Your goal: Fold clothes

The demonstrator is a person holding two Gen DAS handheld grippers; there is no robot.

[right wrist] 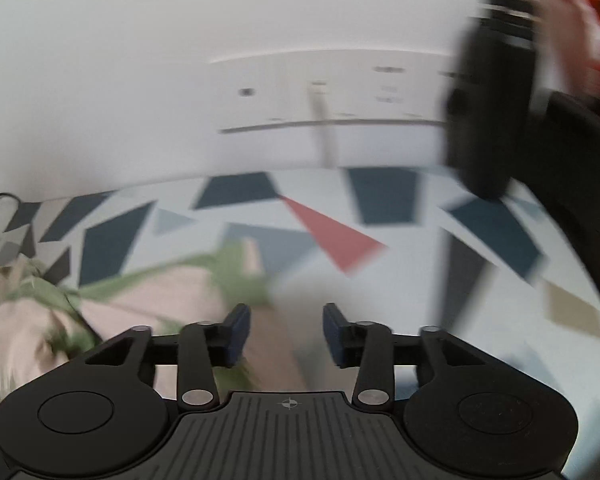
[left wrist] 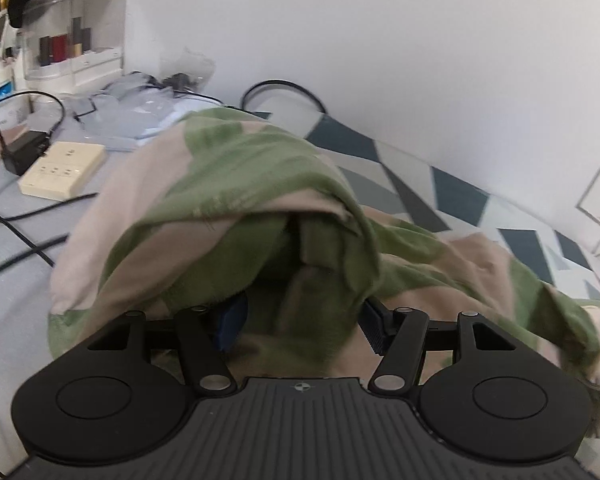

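Observation:
A green and beige patterned garment (left wrist: pixel 236 184) is bunched up in front of my left gripper (left wrist: pixel 300 324). Cloth drapes over and between its fingers, which stand apart with fabric in the gap; their tips are hidden by it. In the right wrist view the same garment (right wrist: pixel 148 300) lies at lower left, blurred. My right gripper (right wrist: pixel 286 336) is open and empty, just right of the cloth's edge, above the patterned surface.
The surface has a geometric cover of blue, grey and red shapes (right wrist: pixel 340 236). At left are a beige power strip (left wrist: pixel 60 168), black cables (left wrist: pixel 16 236), clear plastic bags (left wrist: pixel 140 108) and a cosmetics organiser (left wrist: pixel 72 36). A dark object (right wrist: pixel 492 112) stands at right, against a white wall.

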